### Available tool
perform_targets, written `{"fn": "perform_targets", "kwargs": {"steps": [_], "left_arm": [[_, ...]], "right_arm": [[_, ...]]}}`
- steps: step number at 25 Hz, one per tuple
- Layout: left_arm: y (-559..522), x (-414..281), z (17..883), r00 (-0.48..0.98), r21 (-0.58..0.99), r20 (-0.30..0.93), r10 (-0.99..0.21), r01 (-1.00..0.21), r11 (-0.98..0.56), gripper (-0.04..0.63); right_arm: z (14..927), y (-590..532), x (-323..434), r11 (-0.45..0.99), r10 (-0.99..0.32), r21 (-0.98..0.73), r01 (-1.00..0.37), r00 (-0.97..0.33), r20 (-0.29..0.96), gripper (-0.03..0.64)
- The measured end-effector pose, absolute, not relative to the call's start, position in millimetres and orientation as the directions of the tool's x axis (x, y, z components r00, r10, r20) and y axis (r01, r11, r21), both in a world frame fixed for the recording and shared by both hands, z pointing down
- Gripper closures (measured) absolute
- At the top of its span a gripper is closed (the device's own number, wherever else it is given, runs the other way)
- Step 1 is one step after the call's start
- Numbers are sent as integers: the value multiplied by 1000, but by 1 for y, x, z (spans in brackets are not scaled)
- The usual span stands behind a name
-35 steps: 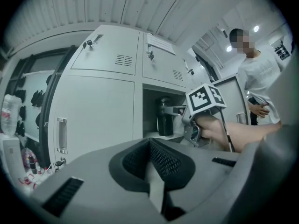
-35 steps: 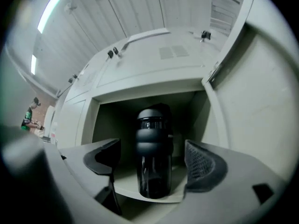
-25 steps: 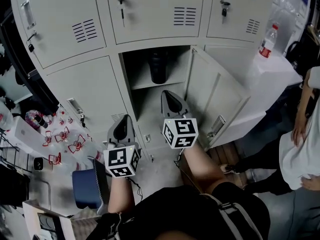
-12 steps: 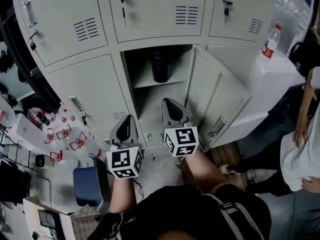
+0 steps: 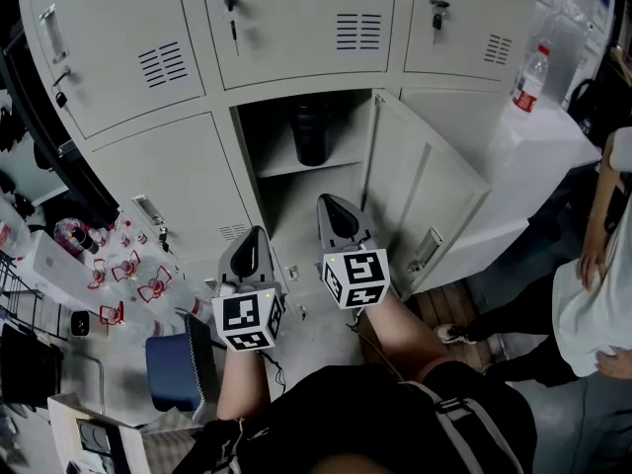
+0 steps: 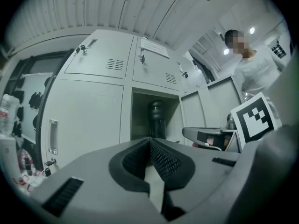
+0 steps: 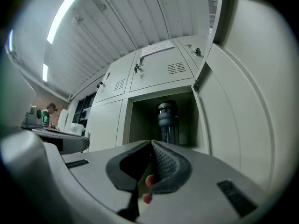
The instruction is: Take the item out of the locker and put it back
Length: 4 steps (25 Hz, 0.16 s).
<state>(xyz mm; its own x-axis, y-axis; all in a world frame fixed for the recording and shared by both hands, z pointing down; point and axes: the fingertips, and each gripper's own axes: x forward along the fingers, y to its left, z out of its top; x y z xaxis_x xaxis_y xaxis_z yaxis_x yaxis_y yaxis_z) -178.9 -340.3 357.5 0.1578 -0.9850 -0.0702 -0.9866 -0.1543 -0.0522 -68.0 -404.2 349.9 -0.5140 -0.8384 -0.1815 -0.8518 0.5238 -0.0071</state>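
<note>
A dark bottle [image 5: 312, 131] stands upright on the shelf of the open locker [image 5: 296, 171]; it also shows as the dark bottle [image 6: 157, 120] in the left gripper view and the dark bottle [image 7: 168, 122] in the right gripper view. The locker door [image 5: 425, 200] is swung open to the right. My left gripper [image 5: 251, 246] hangs shut and empty, low, in front of the closed locker left of the opening. My right gripper [image 5: 334, 209] is shut and empty, in front of the open locker's lower compartment, well below the bottle.
Closed lockers [image 5: 286, 18] surround the open one, some with keys in their locks. A plastic bottle [image 5: 529, 78] with a red label stands on a white surface at the right. A person [image 5: 592, 294] stands at the right. A blue bin [image 5: 170, 373] and small items [image 5: 109, 265] lie at the left.
Both grippers have dropped slightly in the view and stay shut. The bottle has not moved on its shelf.
</note>
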Motion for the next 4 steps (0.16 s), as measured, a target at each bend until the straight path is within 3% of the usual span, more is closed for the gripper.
{"fn": "perform_targets", "kwargs": {"steps": [4], "left_arm": [[-342, -176, 355, 162, -51, -74, -984, -986, -158, 584]], "right_arm": [[346, -405, -65, 523, -838, -5, -853, -513, -188, 604]]}}
